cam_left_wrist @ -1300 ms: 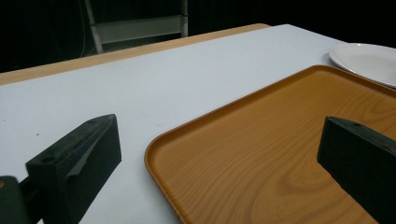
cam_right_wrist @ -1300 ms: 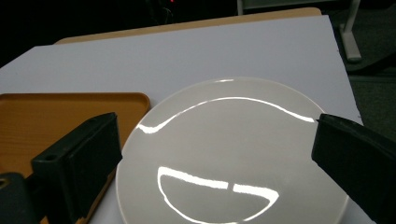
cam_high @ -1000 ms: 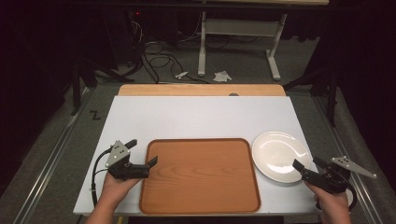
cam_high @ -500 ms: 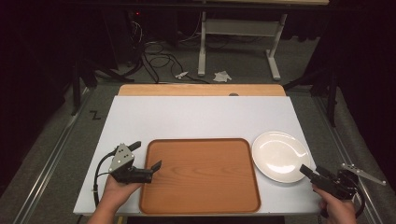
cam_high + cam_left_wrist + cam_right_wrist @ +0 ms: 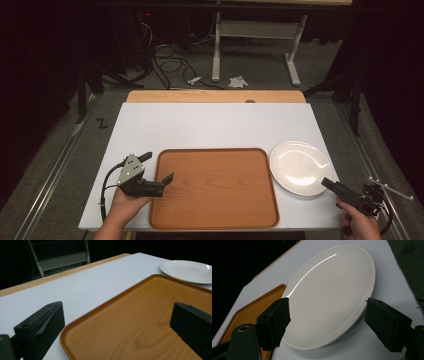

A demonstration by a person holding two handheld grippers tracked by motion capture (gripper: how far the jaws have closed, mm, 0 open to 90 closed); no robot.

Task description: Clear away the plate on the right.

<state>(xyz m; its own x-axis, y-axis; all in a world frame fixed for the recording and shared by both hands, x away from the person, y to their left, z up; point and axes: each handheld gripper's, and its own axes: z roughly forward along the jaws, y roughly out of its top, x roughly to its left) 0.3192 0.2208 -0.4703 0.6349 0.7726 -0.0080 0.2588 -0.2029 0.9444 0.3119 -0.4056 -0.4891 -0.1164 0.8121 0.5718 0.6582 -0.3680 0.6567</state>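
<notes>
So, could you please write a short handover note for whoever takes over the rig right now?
Left gripper: open, its jaws standing either side of the wooden tray's near-left edge, nothing held.
Right gripper: open at the white plate's near rim, jaws just been closing, plate not gripped.
Things: the tray lies mid-table with nothing on it; the plate rests on the white table just right of the tray.
Done: both grippers brought up.
Left: probably grip the plate and set it on the tray.

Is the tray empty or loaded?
Empty: the tray shows bare wood grain; the plate sits beside it on the table.
</notes>
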